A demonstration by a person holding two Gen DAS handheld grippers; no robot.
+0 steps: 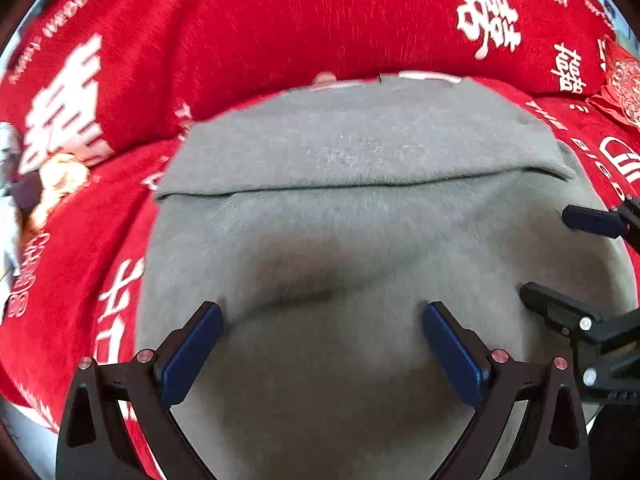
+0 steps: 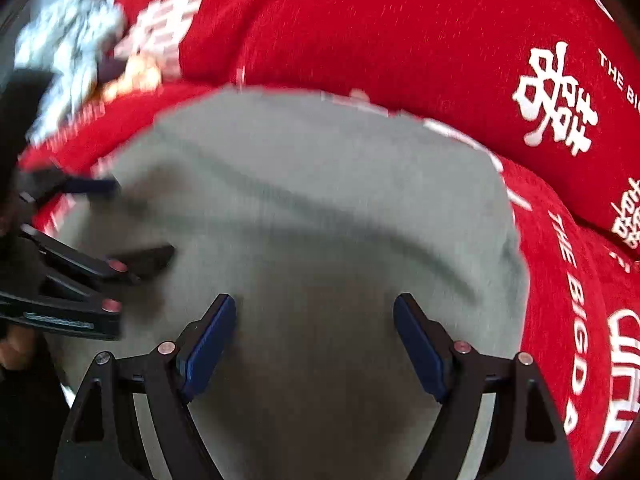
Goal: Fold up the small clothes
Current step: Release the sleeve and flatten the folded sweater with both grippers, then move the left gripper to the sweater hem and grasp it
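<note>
A grey garment (image 1: 360, 240) lies folded on a red blanket, with a fold edge running across it in the left wrist view. It also shows in the right wrist view (image 2: 320, 220), blurred. My left gripper (image 1: 322, 316) is open just above the near part of the garment, holding nothing. My right gripper (image 2: 314, 308) is open over the same garment, empty. In the left wrist view the right gripper (image 1: 552, 252) shows at the right edge, open. In the right wrist view the left gripper (image 2: 132, 220) shows at the left edge, open.
A red blanket with white characters (image 1: 240, 32) covers the surface and rises behind the garment; it also fills the right wrist view (image 2: 400, 40). A pile of other clothes (image 2: 68, 52) lies at the far left. A red patterned item (image 1: 624, 88) sits at the right.
</note>
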